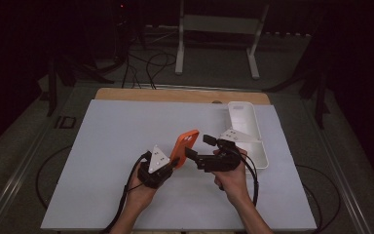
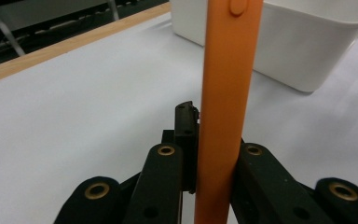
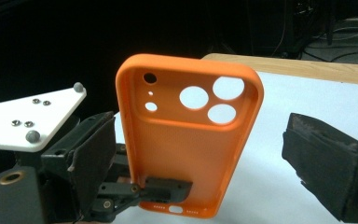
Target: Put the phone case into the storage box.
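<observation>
While a dark room is surrounding our white table (image 1: 126, 146), we are pinching the orange phone case (image 1: 184, 144) in the left gripper (image 1: 175, 162), our right gripper (image 1: 200, 146) spread.

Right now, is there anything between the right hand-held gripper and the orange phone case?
No. In the high view, only bare white table shows between the open right hand-held gripper and the orange phone case, which the left hand-held gripper clamps.
</observation>
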### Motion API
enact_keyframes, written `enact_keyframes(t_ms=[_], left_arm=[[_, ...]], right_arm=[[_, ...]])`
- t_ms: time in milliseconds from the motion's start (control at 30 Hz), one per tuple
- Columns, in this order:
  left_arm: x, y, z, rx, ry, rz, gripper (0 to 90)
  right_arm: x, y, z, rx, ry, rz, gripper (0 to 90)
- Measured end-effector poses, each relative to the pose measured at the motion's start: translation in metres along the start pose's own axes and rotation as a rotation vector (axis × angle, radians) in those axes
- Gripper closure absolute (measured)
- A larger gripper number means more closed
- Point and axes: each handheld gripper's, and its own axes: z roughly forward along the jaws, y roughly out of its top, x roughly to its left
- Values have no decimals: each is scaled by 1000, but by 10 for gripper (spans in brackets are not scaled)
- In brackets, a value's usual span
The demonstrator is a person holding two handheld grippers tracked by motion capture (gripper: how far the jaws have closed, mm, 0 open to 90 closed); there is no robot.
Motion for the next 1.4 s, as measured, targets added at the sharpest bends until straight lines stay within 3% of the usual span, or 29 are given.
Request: enact_keyframes(t_ms=[500, 733, 933, 1400], left_arm=[[-11, -3, 7, 28, 14, 41, 854], [-16, -3, 9, 33, 19, 52, 854], [-19, -4, 11, 34, 18, 47, 853], [-22, -5, 12, 13, 39, 24, 855]], right_arm=[[1, 2, 7, 7, -12, 23, 91], [2, 3, 9, 11, -39, 40, 122], [3, 2, 12, 15, -78, 47, 141], [-1, -1, 17, 9, -107, 105, 142]])
